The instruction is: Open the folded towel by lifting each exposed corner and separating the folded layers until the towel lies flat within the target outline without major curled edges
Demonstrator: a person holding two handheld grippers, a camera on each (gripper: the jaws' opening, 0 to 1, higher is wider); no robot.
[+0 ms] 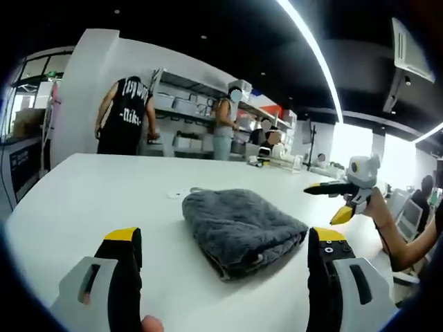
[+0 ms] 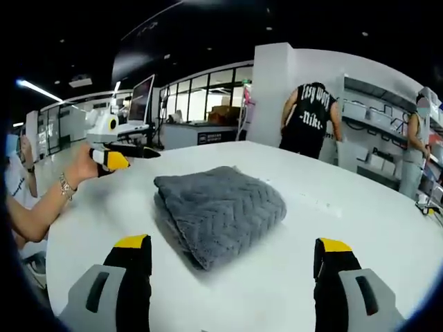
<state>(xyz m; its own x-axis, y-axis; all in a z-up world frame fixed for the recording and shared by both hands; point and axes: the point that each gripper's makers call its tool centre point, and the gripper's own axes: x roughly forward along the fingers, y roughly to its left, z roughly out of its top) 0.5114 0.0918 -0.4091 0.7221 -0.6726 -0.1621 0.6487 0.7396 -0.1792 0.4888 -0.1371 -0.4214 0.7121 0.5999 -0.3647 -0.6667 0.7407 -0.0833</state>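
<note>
Item: grey folded towel (image 1: pixel 242 232) on white desk (image 1: pixel 104 200), just ahead between my released left hand-held gripper (image 1: pixel 225 266) and released right hand-held gripper (image 2: pixel 232 266); I judge unfolding unstarted, next pinching an exposed corner.

Bright ceiling strip light (image 1: pixel 311 52), sharp ctr (edges fisheye-bent).

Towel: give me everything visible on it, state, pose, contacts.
The towel is dark grey, plush, with a zigzag ribbed weave seen in the right gripper view. It is still folded into a thick, roughly square bundle, layered edges showing along one side. It lies flat on the white table. Nothing but the table touches it; both grippers are open and clear of it.
</note>
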